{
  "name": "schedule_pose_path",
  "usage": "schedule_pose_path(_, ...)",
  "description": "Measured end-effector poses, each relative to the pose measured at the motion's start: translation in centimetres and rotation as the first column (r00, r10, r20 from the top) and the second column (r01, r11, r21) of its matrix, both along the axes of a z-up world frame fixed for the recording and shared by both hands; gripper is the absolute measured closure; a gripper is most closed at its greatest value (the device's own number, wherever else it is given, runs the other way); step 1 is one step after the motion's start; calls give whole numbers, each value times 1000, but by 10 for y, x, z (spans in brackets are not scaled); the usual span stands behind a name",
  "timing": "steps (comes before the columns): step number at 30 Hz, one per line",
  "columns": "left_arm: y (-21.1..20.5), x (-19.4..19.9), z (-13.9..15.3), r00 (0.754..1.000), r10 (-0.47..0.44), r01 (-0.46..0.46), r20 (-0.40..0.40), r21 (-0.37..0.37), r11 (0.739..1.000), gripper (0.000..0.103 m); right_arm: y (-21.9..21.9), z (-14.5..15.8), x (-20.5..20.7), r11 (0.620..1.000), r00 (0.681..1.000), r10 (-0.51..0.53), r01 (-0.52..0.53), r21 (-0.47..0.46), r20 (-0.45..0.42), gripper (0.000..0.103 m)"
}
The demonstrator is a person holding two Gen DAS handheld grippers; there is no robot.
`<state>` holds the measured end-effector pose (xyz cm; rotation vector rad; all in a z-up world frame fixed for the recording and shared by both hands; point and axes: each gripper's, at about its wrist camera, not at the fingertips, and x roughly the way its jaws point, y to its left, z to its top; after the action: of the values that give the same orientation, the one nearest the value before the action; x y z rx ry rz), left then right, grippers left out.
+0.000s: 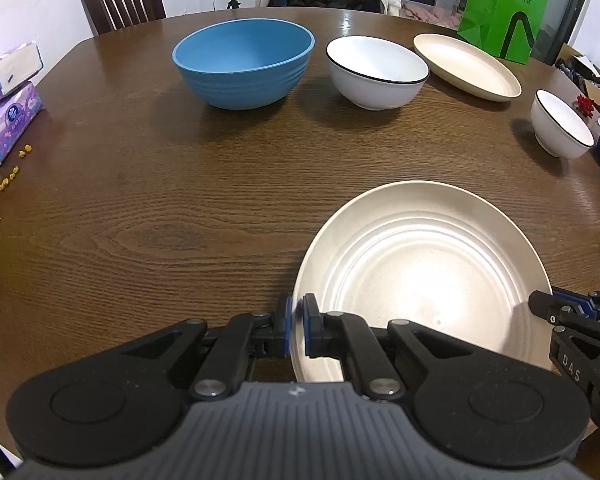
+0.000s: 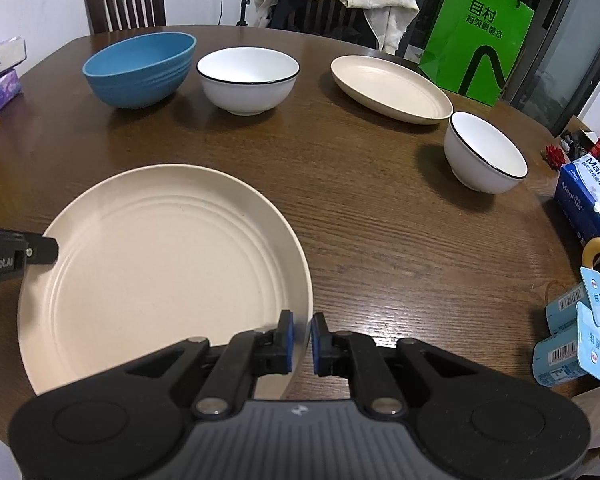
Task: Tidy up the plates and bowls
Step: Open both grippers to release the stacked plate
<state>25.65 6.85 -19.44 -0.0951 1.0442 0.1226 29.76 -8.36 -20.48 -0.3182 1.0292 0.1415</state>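
Plates and bowls are spread over a round wooden desk (image 1: 180, 200), and none is yet stacked on another, so the organizing is judged to be at an early stage.

The largest piece, a cream ridged plate (image 2: 168, 264), lies at the near edge of the desk and is gripped on both sides. A second cream plate (image 2: 392, 88) is seen at the far right, near a green shopping bag (image 2: 476, 36). A blue bowl (image 1: 244, 64) stands at the far left, with a white black-rimmed bowl (image 1: 376, 72) just beside it. A smaller white bowl (image 2: 484, 152) stands apart on the right, near a blue tissue pack (image 2: 588, 196).

What is left, as far as can be judged: the near plate is still to be joined with the far plate, and the three bowls are still to be nested or grouped.

The left tool (image 1: 297, 320) is closed tightly on the plate's left rim, with one blue pad inside the rim and one outside. The right tool (image 2: 302, 340) is nearly closed on the right rim, which is seen passing between its pads; contact on both pads is judged likely, though a thin gap cannot be ruled out. Whether the plate is lifted clear of the desk cannot be told.
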Motion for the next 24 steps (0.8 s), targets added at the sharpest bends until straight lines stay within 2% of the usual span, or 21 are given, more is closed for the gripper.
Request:
schedule_pose_path(14, 0, 4, -2, 1000, -10, 10, -17, 1, 1000, 97, 1, -4, 3, 1000, 1000, -8, 8, -6, -8, 93)
schedule_pose_path(18, 3, 4, -1, 1000, -16, 16, -20, -17, 1000, 95, 1, -3, 6, 1000, 1000, -9, 9, 22, -28, 82)
schedule_pose_path(20, 5, 3, 2, 1000, -18, 18, -13, -28, 999, 92, -2, -1, 6, 999, 999, -18, 20, 47, -33, 80)
schedule_pose_path(21, 5, 2, 4, 1000, -19, 19, -7, -30, 999, 86, -3, 0, 6, 998, 999, -21, 23, 61, -34, 78)
schedule_pose_path(22, 6, 1, 6, 1000, -20, 20, -1, -32, 999, 74, -5, 2, 7, 996, 999, -24, 27, 82, -37, 76)
schedule_pose_path(24, 7, -2, 13, 1000, -19, 20, 20, -26, 999, 59, -8, 7, 6, 993, 999, -32, 36, 116, -39, 63)
